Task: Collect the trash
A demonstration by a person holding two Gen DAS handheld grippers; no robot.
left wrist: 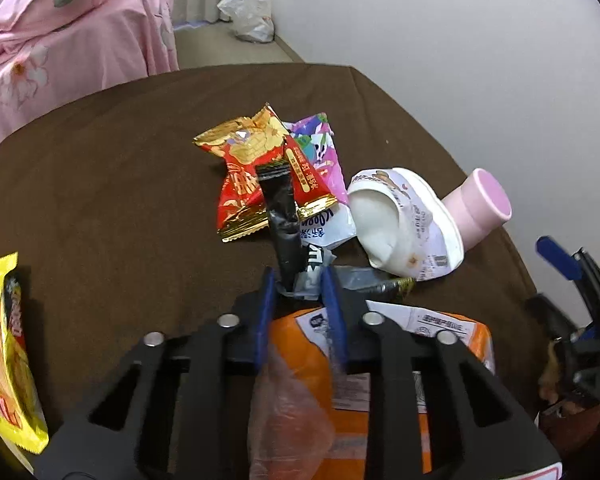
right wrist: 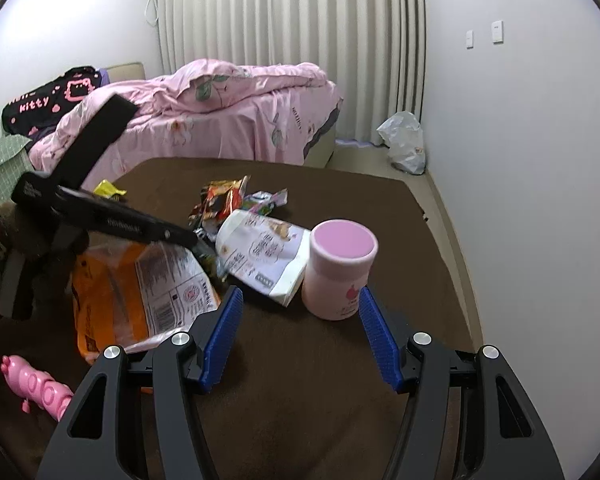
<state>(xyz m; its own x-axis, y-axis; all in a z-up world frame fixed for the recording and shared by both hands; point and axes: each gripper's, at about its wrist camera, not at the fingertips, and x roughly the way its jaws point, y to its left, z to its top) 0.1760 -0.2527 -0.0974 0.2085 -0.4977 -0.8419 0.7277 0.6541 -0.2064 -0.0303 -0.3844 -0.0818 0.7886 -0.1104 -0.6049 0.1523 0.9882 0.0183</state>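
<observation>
On the brown table [left wrist: 120, 184] lies a pile of trash: a red and gold snack wrapper [left wrist: 256, 172], a purple wrapper [left wrist: 320, 148], a crumpled white bag [left wrist: 396, 220] and an orange bag [left wrist: 312, 360]. My left gripper [left wrist: 298, 280] is above the orange bag, shut on the lower end of a black and silver sachet [left wrist: 280, 208] that sticks up from its pads. In the right wrist view my right gripper [right wrist: 300, 294] is open and holds nothing. A pink bottle [right wrist: 336, 272] stands upright just ahead of its right finger [right wrist: 376, 336].
A yellow snack bag [left wrist: 8, 352] lies at the table's left edge, and a pink toy [right wrist: 36, 388] near the front left. Beyond the table are a bed with pink bedding [right wrist: 220, 120], curtains, and a white plastic bag [right wrist: 404, 144] on the floor by the wall.
</observation>
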